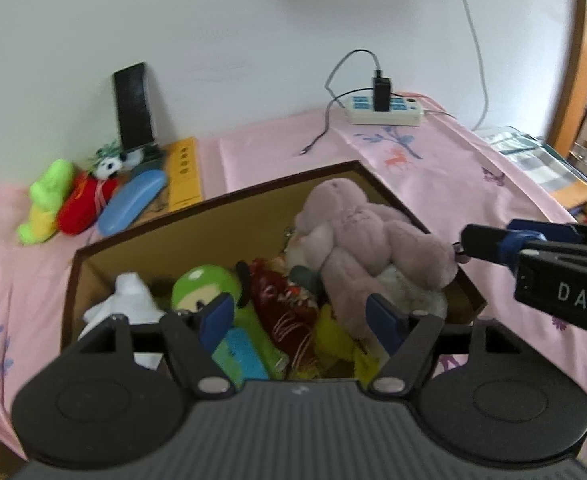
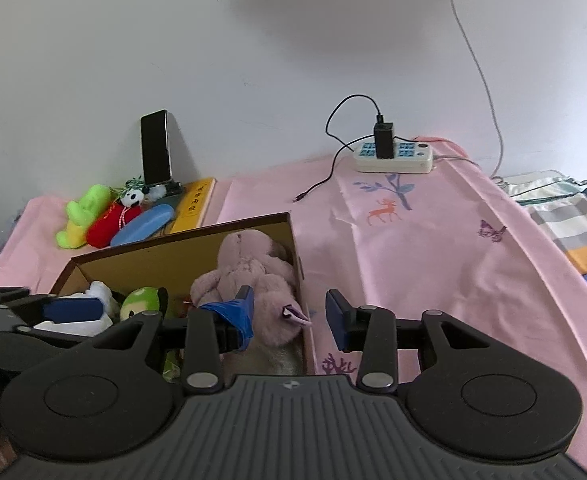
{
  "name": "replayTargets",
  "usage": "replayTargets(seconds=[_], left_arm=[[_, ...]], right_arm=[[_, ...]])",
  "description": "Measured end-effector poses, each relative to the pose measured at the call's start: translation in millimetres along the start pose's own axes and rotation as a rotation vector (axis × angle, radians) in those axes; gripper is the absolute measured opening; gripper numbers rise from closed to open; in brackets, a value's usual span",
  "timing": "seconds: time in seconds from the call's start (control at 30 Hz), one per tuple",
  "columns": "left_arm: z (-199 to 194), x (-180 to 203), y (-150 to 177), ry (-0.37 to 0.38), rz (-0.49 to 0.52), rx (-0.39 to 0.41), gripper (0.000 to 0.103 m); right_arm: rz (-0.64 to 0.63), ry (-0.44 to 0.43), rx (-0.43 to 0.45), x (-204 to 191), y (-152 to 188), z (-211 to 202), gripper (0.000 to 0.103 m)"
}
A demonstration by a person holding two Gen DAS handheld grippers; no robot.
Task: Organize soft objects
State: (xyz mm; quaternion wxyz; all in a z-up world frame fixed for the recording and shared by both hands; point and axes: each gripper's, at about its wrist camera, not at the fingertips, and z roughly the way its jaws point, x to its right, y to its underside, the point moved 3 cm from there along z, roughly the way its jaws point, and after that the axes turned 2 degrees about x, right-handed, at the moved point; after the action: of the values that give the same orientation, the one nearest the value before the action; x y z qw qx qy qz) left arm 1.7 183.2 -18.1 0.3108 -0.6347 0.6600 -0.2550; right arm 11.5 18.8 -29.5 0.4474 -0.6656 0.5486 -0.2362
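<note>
Both grippers hang above the open cardboard box (image 1: 93, 264) with nothing between their pads. The left gripper (image 1: 301, 320) stands wide over the middle of the heap. The right gripper (image 2: 289, 312) has its jaws apart too, straddling the box's right wall, with a loose fold of blue pad cover hanging at its left finger.

Just ahead of and below the left gripper lies the mauve plush rabbit (image 1: 357, 232), sprawled on top of the pile with one limb draped toward the right rim. To finish this step well, I judge the rabbit wants a nudge inward so that limb sits inside the wall, pressing from above rather than pinching, since plush springs back.

Counted in the box, from the gripper outward: one mauve rabbit, one green-headed doll (image 1: 205, 288) to the left, one white plush (image 1: 129, 300) further left, one dark red embroidered toy (image 1: 285, 304) between them, and some yellow plush underneath, number unclear.

Well beyond the box, at the far left by the wall, three soft toys remain on the pink cloth (image 1: 433, 184): one lime green plush (image 1: 47, 200), one red plush (image 1: 83, 208), one small panda (image 1: 109, 166). Beside them lie one blue glasses case (image 1: 131, 202) and one propped phone (image 1: 133, 108). To the far right sits one power strip (image 1: 385, 110).
</note>
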Motion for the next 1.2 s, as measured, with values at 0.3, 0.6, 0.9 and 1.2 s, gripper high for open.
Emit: replayTargets(seconds=[0.3,0.6,0.9,1.2], left_arm=[[-17.8,-4.0,12.8,-0.091,-0.063,-0.004,0.075],[-29.6,9.1,25.9,-0.118,-0.071,-0.030,0.076],[-35.0,22.8,37.2,-0.106,-0.105,-0.078,0.076],[-38.9,53.5,32.3,-0.064,-0.050,-0.072,0.076]], right_arm=[[-0.034,0.022,0.030,-8.3,5.6,-16.2,0.023],[-0.026,0.029,0.006,-7.1,14.7,-31.2,0.023],[-0.038,0.091,-0.044,2.6,23.6,-42.1,0.024],[-0.010,0.192,-0.056,24.9,24.4,-50.1,0.024]])
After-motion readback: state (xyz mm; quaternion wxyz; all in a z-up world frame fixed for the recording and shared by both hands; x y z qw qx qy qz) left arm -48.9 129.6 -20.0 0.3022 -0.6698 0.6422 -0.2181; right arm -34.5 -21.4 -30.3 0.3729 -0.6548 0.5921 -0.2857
